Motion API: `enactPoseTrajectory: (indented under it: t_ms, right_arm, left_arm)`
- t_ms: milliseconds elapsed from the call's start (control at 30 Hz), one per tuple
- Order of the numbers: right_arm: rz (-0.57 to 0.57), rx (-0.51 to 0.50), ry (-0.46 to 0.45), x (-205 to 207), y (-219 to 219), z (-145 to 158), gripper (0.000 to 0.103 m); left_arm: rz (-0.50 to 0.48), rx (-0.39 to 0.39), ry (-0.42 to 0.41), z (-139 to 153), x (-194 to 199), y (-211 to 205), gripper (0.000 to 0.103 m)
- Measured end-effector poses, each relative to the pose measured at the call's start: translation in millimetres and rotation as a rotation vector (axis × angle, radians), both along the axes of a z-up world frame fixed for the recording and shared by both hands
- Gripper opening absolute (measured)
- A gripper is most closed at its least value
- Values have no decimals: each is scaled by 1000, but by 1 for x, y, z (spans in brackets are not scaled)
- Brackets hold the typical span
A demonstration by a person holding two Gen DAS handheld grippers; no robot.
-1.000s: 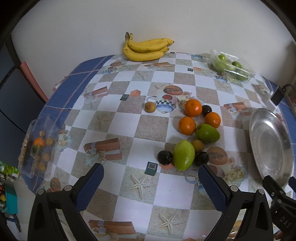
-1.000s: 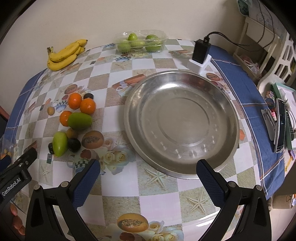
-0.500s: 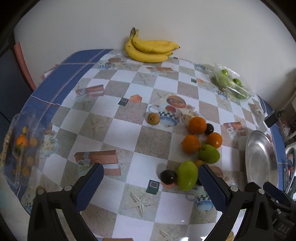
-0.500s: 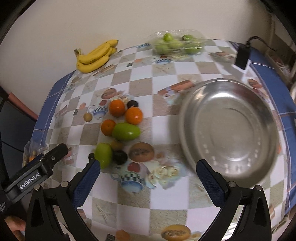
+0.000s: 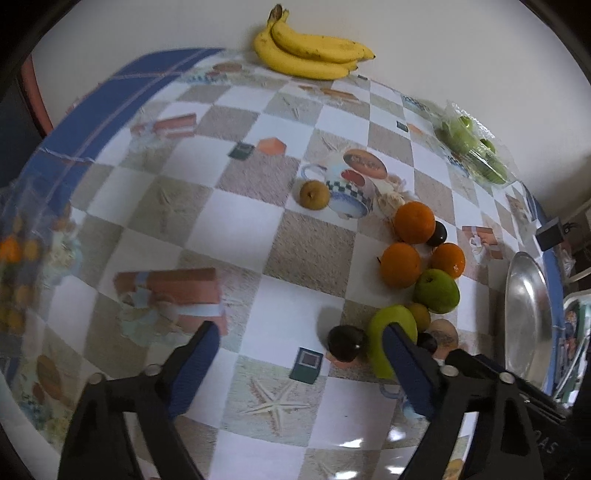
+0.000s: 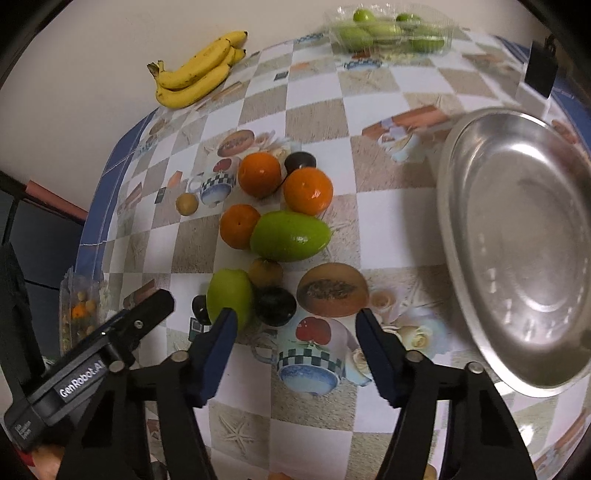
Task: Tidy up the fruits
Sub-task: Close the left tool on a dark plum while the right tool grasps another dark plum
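Note:
A pile of fruit lies on the checked tablecloth: three oranges (image 6: 258, 173), two green mangoes (image 6: 290, 236), dark plums (image 6: 275, 301) and small brown fruits (image 6: 265, 271). My right gripper (image 6: 295, 315) hovers over the pile's near edge. Its jaws are closing, a dark plum shows just beyond the gap, and the pads touch nothing. My left gripper (image 5: 300, 332) hangs over the pile's left side, its jaws also closing. A dark plum (image 5: 345, 343) shows in its gap and a green mango (image 5: 388, 332) sits behind its right finger, both untouched. A steel tray (image 6: 517, 240) stands to the right.
Bananas (image 6: 195, 74) lie at the back by the wall, beside a clear plastic box of green fruit (image 6: 388, 31). A lone brown fruit (image 5: 314, 194) sits left of the pile. A bag of small fruit (image 6: 83, 306) is at the left edge, and a black charger (image 6: 539, 68) behind the tray.
Both grippers have moved in toward the fruit pile and dropped lower, so the fruit looks bigger. Both pairs of jaws have narrowed from fully wide.

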State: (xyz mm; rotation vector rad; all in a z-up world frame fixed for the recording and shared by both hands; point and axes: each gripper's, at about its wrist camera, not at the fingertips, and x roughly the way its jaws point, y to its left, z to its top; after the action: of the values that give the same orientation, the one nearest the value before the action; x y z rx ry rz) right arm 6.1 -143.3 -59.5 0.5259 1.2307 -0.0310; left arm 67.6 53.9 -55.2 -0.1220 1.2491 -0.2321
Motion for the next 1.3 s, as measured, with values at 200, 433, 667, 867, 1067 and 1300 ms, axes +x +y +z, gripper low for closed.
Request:
enactPoseTrajectory:
  t_ms: [200, 433, 667, 867, 1067, 1300]
  right_arm:
    - [9, 51, 25, 6, 3, -10, 46]
    - [19, 59, 44, 12, 8, -18, 39]
    - [19, 73, 57, 15, 8, -22, 35]
    - [17, 74, 60, 18, 8, -24, 35]
    - [17, 77, 58, 20, 8, -25, 31]
    - [26, 84, 53, 20, 10, -24, 28]
  left_arm:
    - [-7, -83, 42, -8, 0, -4, 63]
    - [-8, -142, 73, -16, 0, -7, 49]
    - [49, -226, 106, -24, 0, 1, 35]
    - [82, -279, 118, -27, -2, 4, 26]
    - [90, -287, 115, -28, -2, 6, 25]
    - [103, -274, 90, -22, -2, 10, 17]
